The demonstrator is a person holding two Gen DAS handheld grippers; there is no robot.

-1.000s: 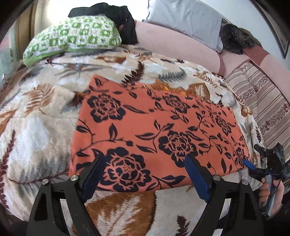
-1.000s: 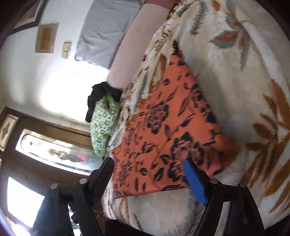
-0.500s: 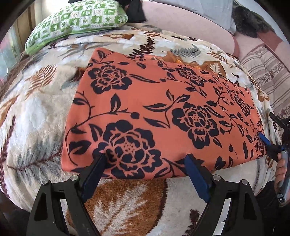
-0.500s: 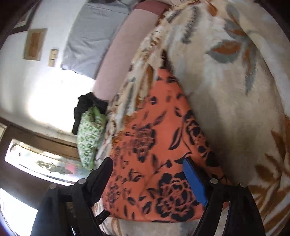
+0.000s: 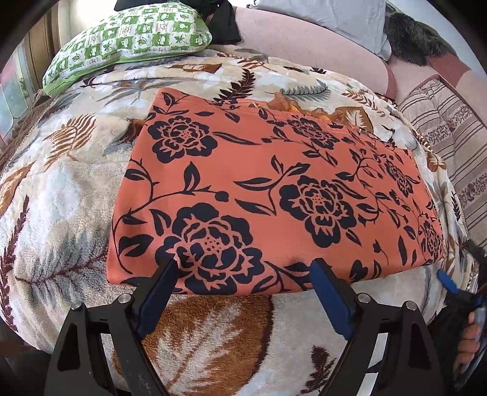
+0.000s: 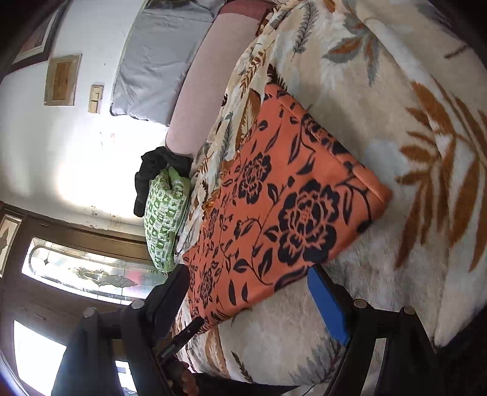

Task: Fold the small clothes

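An orange garment with dark flower print (image 5: pixel 274 195) lies folded flat in a rectangle on the leaf-patterned fleece blanket (image 5: pixel 61 195). My left gripper (image 5: pixel 243 274) is open, its blue-padded fingers (image 5: pixel 327 283) hovering over the garment's near edge with nothing pinched. In the left wrist view the right gripper (image 5: pixel 450 281) shows at the right border, just off the garment's right corner, with a hand (image 5: pixel 470 335) on it. The right wrist view shows the garment (image 6: pixel 289 207) from its end. There my right gripper (image 6: pixel 249 289) stands open, straddling the near edge without gripping.
A green-and-white checked pillow (image 5: pixel 127 36) and a black cloth (image 5: pixel 225 21) lie at the far end. A pink backrest (image 5: pixel 304 42) carries a grey cushion (image 5: pixel 328 15). A striped cover (image 5: pixel 450 131) lies to the right. The blanket drops off at its near edge (image 5: pixel 213 365).
The left view has tipped down and come nearer the garment's near edge. The right gripper went in close to the garment's end, then drew back a little. Both stayed open.
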